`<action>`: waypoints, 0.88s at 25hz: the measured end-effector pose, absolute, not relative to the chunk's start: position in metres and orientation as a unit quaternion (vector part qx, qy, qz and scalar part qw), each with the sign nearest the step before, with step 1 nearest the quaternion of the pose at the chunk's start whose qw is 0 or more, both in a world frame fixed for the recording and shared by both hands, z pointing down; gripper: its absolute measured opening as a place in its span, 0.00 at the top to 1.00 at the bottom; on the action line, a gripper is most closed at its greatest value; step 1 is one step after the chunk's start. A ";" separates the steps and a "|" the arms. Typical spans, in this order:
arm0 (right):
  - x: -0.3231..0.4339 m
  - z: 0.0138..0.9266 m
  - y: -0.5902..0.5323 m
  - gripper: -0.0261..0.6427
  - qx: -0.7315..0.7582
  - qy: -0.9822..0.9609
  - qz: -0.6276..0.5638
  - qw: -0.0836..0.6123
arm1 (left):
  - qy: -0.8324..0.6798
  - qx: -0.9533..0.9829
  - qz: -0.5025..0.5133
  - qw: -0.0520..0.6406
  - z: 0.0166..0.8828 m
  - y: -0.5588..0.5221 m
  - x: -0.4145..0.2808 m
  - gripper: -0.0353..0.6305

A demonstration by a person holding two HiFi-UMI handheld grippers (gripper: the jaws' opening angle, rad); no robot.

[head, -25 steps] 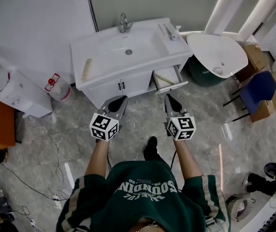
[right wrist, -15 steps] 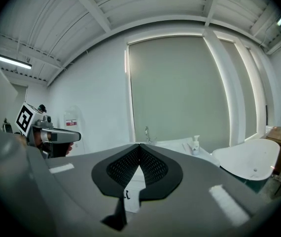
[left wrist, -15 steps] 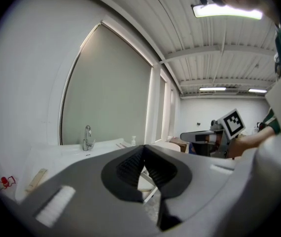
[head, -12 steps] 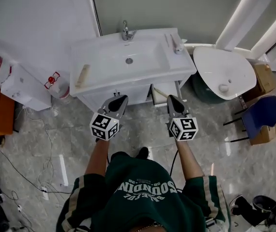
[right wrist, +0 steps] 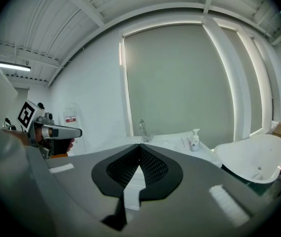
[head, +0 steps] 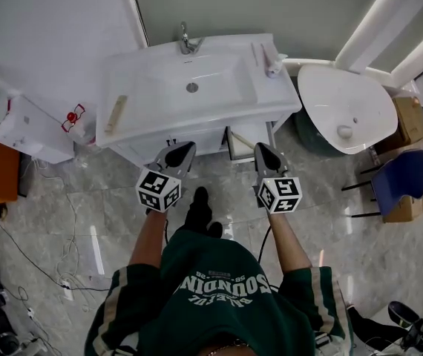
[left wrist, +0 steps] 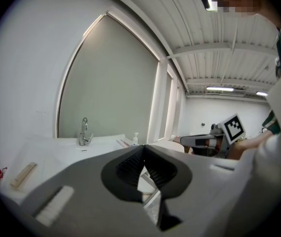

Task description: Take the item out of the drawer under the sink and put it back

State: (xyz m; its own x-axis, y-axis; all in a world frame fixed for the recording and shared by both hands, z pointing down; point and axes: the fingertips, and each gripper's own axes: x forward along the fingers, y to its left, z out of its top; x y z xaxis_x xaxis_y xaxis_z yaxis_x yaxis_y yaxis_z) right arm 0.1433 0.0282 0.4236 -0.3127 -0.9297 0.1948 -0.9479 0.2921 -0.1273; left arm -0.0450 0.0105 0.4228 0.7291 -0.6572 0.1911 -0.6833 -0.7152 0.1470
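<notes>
Since the drawer (head: 241, 139) under the sink (head: 152, 87) stands pulled out at the cabinet's right end, poking straight toward me, my right gripper (head: 262, 153) is the one lined up, with its tip right at the drawer front. The left gripper (head: 182, 153) sits off by the doors. Both have jaws pressed together, empty. The item's presumably inside the drawer, but I can't make it out.
</notes>
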 end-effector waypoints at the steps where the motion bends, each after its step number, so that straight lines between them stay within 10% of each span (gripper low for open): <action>1: 0.146 0.424 0.023 0.96 0.586 -0.802 0.110 0.042 | -0.361 0.924 0.063 0.105 0.424 0.005 -0.042 0.87; 22: 0.167 0.478 -0.029 0.96 0.592 -0.789 0.133 0.097 | -0.311 0.935 0.103 0.137 0.472 -0.056 -0.002 0.87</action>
